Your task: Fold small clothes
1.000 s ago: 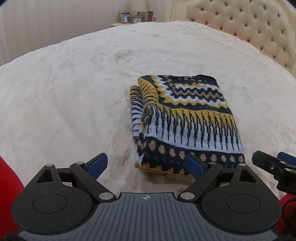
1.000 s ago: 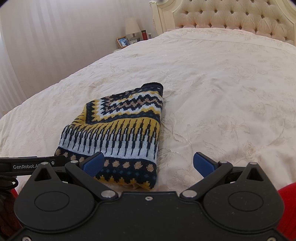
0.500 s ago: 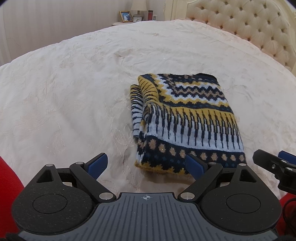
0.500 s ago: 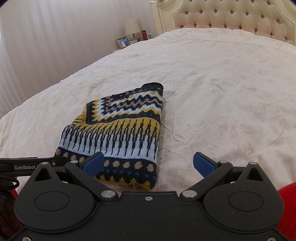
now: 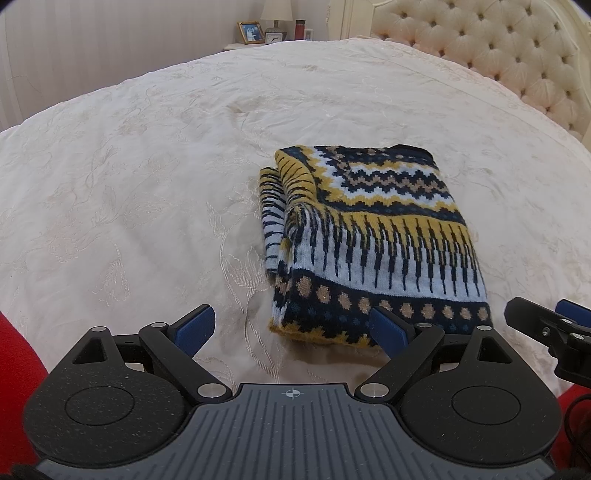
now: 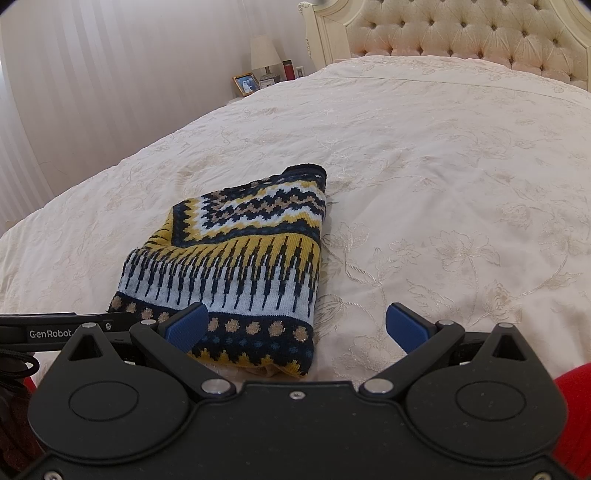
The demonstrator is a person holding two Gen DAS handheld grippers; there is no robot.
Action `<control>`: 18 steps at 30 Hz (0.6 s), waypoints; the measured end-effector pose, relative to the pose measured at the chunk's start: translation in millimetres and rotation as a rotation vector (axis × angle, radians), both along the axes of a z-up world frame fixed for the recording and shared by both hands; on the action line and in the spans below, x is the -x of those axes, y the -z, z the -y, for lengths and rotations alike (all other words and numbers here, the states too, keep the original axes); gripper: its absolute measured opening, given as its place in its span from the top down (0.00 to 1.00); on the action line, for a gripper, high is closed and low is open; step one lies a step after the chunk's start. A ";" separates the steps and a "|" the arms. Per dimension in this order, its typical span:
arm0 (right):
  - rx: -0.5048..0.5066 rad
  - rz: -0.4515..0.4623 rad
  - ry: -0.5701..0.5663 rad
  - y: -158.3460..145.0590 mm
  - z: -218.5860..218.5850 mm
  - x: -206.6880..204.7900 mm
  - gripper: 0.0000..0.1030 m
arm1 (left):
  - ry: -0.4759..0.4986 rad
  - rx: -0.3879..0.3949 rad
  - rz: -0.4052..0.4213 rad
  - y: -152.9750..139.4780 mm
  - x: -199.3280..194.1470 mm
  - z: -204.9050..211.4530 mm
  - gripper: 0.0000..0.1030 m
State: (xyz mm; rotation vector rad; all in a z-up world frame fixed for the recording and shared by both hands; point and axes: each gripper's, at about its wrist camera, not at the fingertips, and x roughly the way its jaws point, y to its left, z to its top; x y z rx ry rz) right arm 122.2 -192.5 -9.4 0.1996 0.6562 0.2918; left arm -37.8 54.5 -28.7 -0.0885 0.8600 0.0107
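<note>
A folded knit sweater (image 5: 369, 236) in navy, yellow and pale blue lies flat on the cream bedspread (image 5: 129, 192). My left gripper (image 5: 291, 330) hovers open just short of the sweater's near left corner, nothing between its blue pads. In the right wrist view the same sweater (image 6: 236, 266) sits ahead and to the left. My right gripper (image 6: 295, 326) is open too, straddling the sweater's near right corner without pressing it. The right gripper's finger (image 5: 546, 325) shows at the right edge of the left wrist view.
A tufted cream headboard (image 6: 461, 33) stands at the far end of the bed. A nightstand with a lamp (image 6: 264, 55), a photo frame (image 6: 245, 84) and small items sits beside it. Red clothing (image 6: 576, 417) of the person shows at the lower corners.
</note>
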 end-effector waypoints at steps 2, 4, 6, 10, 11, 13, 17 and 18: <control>0.000 0.001 0.000 0.1 0.0 0.3 0.01 | 0.000 0.000 -0.002 0.6 0.3 0.0 0.11; 0.000 0.000 0.001 -0.3 0.1 -0.1 0.01 | -0.001 0.000 -0.003 1.0 -0.2 0.0 0.11; -0.002 -0.001 -0.002 0.2 0.1 0.0 0.01 | -0.004 0.002 -0.010 1.9 -0.8 -0.2 0.11; -0.003 -0.004 -0.003 1.1 0.2 -0.2 0.01 | -0.008 0.013 -0.023 3.3 -3.6 -2.5 0.11; -0.004 -0.004 -0.004 0.8 0.3 -0.5 0.01 | -0.009 0.014 -0.024 3.3 -3.8 -2.8 0.11; -0.004 -0.005 -0.004 0.6 0.6 -0.8 0.01 | -0.009 0.011 -0.024 3.6 -3.5 -2.4 0.11; -0.004 -0.005 -0.004 0.8 0.5 -0.6 0.01 | -0.009 0.007 -0.024 3.8 -3.9 -2.5 0.11; -0.004 -0.005 -0.004 0.6 0.6 -0.7 0.01 | -0.010 0.005 -0.023 3.6 -4.1 -2.3 0.11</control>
